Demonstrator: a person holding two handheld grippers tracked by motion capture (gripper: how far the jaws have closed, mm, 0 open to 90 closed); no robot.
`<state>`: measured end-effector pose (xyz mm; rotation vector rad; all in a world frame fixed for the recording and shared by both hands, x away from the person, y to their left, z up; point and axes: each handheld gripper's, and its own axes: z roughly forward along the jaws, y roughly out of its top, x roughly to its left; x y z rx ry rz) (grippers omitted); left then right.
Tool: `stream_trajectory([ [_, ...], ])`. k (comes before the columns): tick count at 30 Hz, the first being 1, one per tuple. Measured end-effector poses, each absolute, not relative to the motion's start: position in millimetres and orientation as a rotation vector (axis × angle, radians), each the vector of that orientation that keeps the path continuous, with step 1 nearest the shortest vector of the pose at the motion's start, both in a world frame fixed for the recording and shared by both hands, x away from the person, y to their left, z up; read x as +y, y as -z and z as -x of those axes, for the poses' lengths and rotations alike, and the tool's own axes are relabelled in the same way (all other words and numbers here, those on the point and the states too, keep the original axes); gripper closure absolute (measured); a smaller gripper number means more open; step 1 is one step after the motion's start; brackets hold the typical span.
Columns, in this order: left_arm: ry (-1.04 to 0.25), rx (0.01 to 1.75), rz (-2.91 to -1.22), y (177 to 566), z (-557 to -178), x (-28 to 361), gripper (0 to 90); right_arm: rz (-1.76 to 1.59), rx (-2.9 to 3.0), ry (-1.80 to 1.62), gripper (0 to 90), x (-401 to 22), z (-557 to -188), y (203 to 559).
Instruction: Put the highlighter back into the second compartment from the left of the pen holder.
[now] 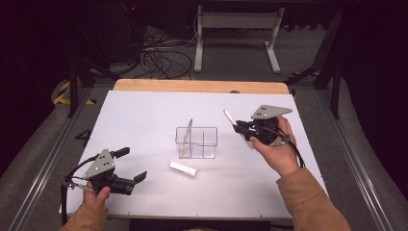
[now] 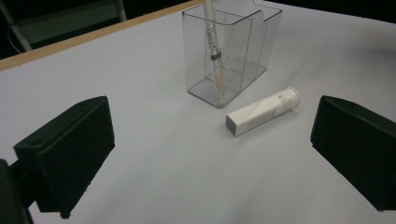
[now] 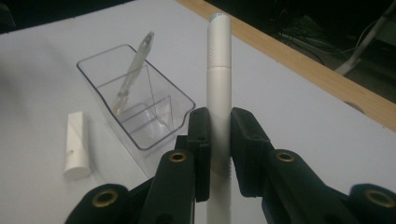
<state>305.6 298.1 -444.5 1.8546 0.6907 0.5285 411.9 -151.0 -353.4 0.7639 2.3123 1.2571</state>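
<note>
A clear plastic organizer (image 1: 197,142) (image 2: 232,50) (image 3: 135,109) with compartments stands mid-table, and a pen (image 1: 188,131) (image 2: 213,49) (image 3: 133,74) leans inside it. A white tube (image 1: 183,169) (image 2: 262,111) (image 3: 76,144) lies flat on the table just in front of the organizer. To the right of the organizer, above the table, my right gripper (image 1: 240,129) (image 3: 219,154) is shut on a silver-white marker (image 1: 229,117) (image 3: 219,93), which sticks up past the jaws. My left gripper (image 1: 132,166) (image 2: 205,154) is open at the near left, its jaws wide apart and facing the tube and organizer.
The white table (image 1: 144,115) has a wooden strip (image 1: 202,86) along its far edge. Beyond it are a white desk frame (image 1: 235,33) and loose cables (image 1: 163,60) on the floor. Metal rails (image 1: 43,163) run along both sides of the table.
</note>
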Motion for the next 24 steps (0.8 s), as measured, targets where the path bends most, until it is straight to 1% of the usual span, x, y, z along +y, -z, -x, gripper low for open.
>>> stream_trajectory([
  [13, -0.514, 0.694, -1.856, 444.7, -305.6, 298.7, 0.4, -0.741, 2.276, -1.330, 79.1, -145.9, -409.8, 348.7],
  [24, -0.507, 0.693, -1.846, 444.7, -305.3, 299.3, 0.4, -0.694, 2.195, -1.490, 79.1, -135.2, -408.1, 348.2],
])
